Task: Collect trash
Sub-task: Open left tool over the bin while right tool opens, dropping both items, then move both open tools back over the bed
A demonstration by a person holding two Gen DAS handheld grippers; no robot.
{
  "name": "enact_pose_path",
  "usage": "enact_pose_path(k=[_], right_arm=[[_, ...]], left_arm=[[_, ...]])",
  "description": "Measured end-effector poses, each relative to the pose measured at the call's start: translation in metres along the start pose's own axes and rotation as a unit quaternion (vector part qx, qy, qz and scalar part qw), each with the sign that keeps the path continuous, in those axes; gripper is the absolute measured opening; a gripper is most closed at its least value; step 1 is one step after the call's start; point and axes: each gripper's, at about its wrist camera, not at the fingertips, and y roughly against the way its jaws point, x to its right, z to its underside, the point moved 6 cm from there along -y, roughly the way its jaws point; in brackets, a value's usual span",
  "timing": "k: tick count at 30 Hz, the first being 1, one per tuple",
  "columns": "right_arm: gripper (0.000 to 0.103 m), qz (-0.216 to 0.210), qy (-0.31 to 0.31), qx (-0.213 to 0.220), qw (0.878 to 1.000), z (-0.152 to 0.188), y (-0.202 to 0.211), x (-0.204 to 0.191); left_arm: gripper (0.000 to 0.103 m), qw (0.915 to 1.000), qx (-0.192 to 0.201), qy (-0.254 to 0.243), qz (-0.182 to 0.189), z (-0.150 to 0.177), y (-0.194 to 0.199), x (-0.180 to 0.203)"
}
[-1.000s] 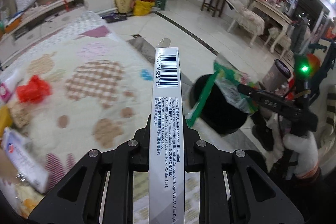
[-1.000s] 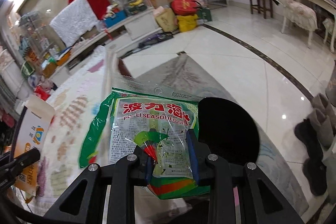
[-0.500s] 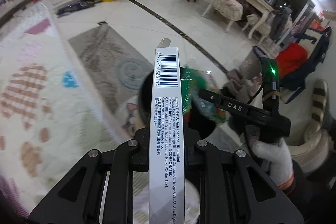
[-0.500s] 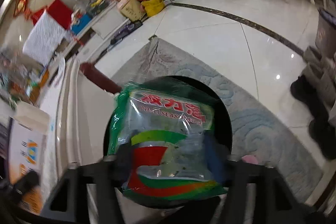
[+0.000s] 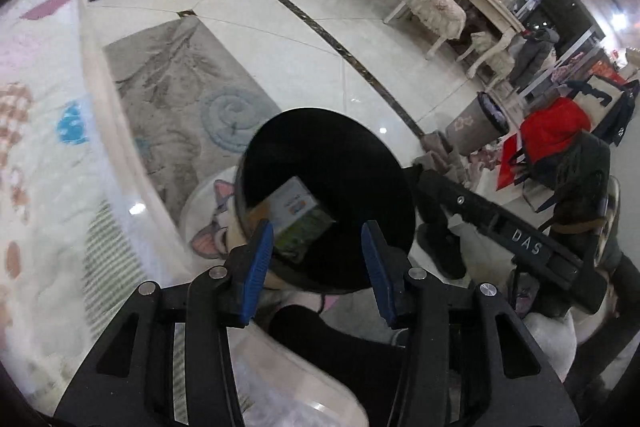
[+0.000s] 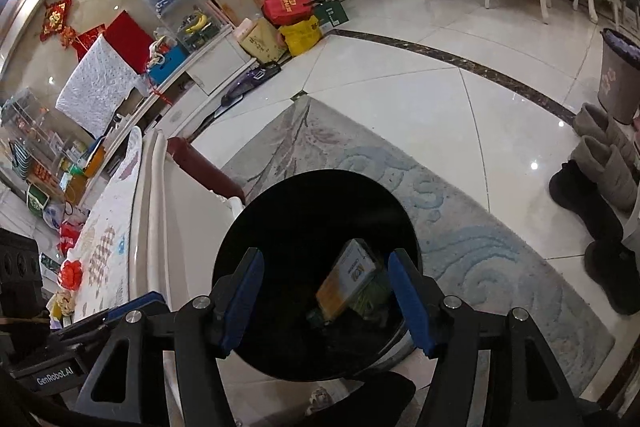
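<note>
Black round bin: holds a tilted yellow-and-white carton.
Left gripper: fingers apart, empty.
Right gripper: fingers apart, empty.

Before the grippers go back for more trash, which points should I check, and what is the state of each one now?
1. Left gripper open and holding nothing: ok.
2. Right gripper open and holding nothing: ok.
3. Boxes lie inside the black bin: ok.
4. Nothing hangs over the bin rim: ok in both views.
5. Seaweed packet landed in the bin: cannot tell; only something greenish shows beside the boxes.
6. More trash left on the bed: cannot tell; only small blurred items show.
</note>
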Motion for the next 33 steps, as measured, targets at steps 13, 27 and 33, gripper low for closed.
enact_pose_path(k=[13, 27, 33], right_arm=[[0.066, -0.019, 0.062, -0.007, 0.998, 0.013, 0.007, -0.067], [0.070, -0.042, 0.124, -0.006, 0.991, 0.035, 0.017, -0.155], [0.070, -0.059, 0.149, -0.007, 0.987, 0.046, 0.019, -0.195]], left_arm=[[0.044, 0.9971, 0.061, 0.003, -0.045, 0.023, 0.076, -0.029], [0.054, 0.9930, 0.112, -0.018, -0.033, 0.042, 0.156, -0.046], [0.055, 0.9878, 0.148, -0.028, -0.040, 0.045, 0.205, -0.050]])
